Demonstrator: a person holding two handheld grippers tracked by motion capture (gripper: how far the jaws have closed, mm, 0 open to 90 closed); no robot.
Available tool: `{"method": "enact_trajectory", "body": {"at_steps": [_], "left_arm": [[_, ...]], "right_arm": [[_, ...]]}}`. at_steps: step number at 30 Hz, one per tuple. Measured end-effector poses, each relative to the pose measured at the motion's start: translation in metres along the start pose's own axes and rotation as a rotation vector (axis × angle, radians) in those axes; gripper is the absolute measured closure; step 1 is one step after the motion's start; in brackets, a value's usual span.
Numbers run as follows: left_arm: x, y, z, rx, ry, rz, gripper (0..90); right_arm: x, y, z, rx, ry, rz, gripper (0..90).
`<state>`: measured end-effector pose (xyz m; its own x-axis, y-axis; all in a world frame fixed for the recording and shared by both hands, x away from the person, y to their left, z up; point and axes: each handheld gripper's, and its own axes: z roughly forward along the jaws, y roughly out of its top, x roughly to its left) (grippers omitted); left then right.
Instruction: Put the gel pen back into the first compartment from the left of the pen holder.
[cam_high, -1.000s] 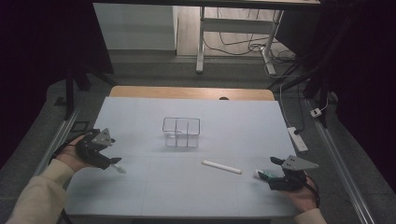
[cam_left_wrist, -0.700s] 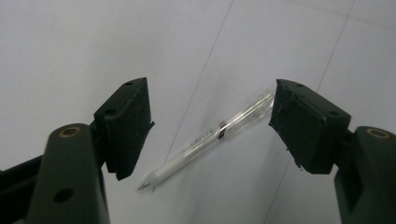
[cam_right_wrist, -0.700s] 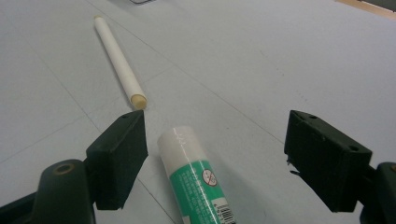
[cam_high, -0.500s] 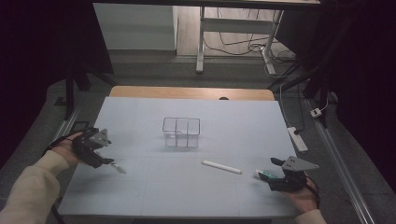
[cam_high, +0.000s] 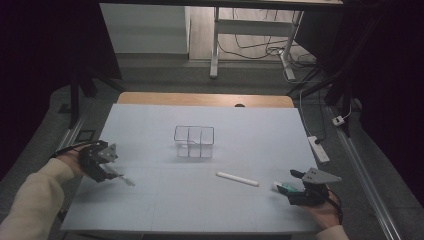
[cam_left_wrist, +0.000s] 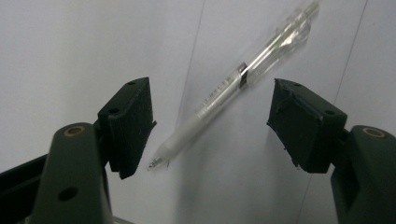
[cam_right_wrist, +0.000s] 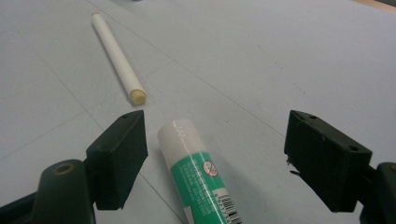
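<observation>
High view: pale matte bench ruled with faint lines, carrying one clear three-celled box, one white cylindrical stick. Left tool spread wide, jaws easing inward, straddling without touching one translucent plastic pen lying flat. Right tool gaping around one green-and-white glue stick, barcode and prohibition symbol printed, lettering unreadable.

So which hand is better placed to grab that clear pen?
Left. The left gripper already has the clear pen lying between its open fingers. The right gripper sits across the table, straddling the glue stick.
</observation>
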<state>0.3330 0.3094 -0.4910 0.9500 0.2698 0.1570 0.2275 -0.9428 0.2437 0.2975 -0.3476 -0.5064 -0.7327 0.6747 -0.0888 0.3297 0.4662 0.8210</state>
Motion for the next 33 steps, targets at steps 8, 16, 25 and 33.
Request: {"method": "enact_trajectory", "body": {"at_steps": [8, 16, 25, 33], "left_arm": [[0.003, -0.001, 0.010, 0.039, -0.023, 0.025, 34.6], [0.006, 0.000, 0.016, 0.040, -0.050, 0.066, 39.0], [0.012, 0.004, 0.017, 0.061, -0.082, 0.107, 48.6], [0.012, 0.008, 0.021, 0.091, -0.111, 0.144, 60.0]], "right_arm": [[0.000, 0.000, 0.001, -0.002, 0.007, 0.002, 21.0], [0.000, 0.000, 0.001, 0.002, 0.001, 0.001, 21.0], [0.000, 0.000, 0.001, 0.002, 0.004, 0.003, 21.0], [0.000, 0.000, 0.001, 0.003, 0.002, 0.006, 21.0]]}}
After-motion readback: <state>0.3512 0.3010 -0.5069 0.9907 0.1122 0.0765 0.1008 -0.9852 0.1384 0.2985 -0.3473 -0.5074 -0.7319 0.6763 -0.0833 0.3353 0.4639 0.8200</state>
